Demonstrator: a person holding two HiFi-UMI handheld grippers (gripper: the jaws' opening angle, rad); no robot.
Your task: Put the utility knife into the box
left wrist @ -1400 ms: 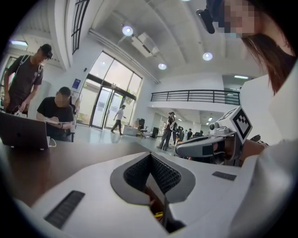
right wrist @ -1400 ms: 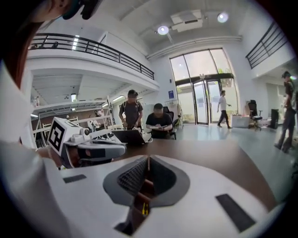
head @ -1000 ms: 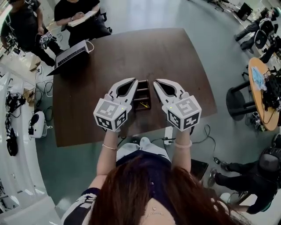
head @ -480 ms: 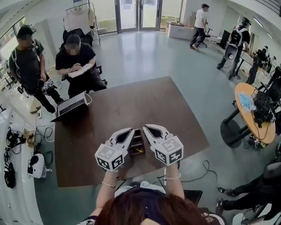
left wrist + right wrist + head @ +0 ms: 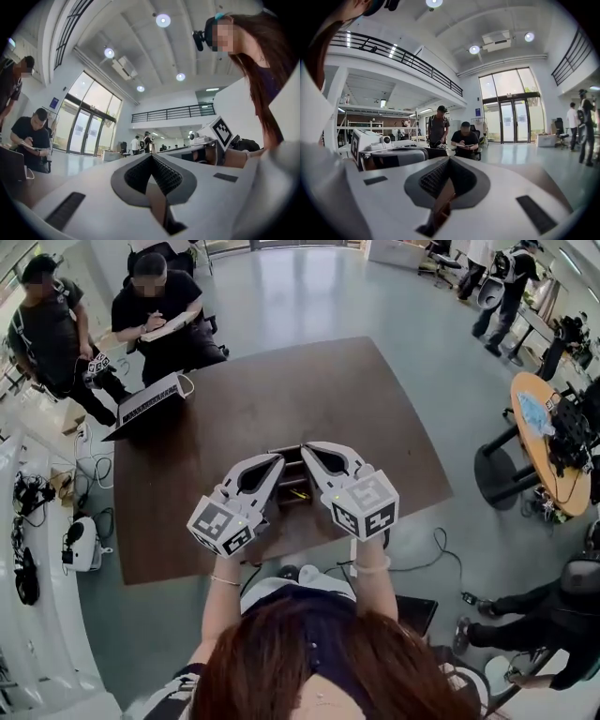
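In the head view a dark wooden box (image 5: 292, 472) with compartments sits on the brown table (image 5: 375, 409), near its front edge. A thin yellow item (image 5: 298, 494), probably the utility knife, lies inside the box. My left gripper (image 5: 277, 460) and right gripper (image 5: 307, 448) hover side by side over the box and hide most of it. Both gripper views point level across the room. In the left gripper view the left gripper (image 5: 151, 156) has its jaws meeting at the tip with nothing held. The right gripper (image 5: 449, 159) shows the same in the right gripper view.
An open laptop (image 5: 145, 401) sits at the table's far left corner, with a seated person (image 5: 155, 301) writing behind it and another person (image 5: 47, 329) standing beside. A round orange table (image 5: 542, 442) stands to the right. Cables (image 5: 441, 531) lie on the floor by the front edge.
The head view has shifted, so the table sits differently in frame. Both grippers stay shut and side by side over the box, drawn slightly closer together.
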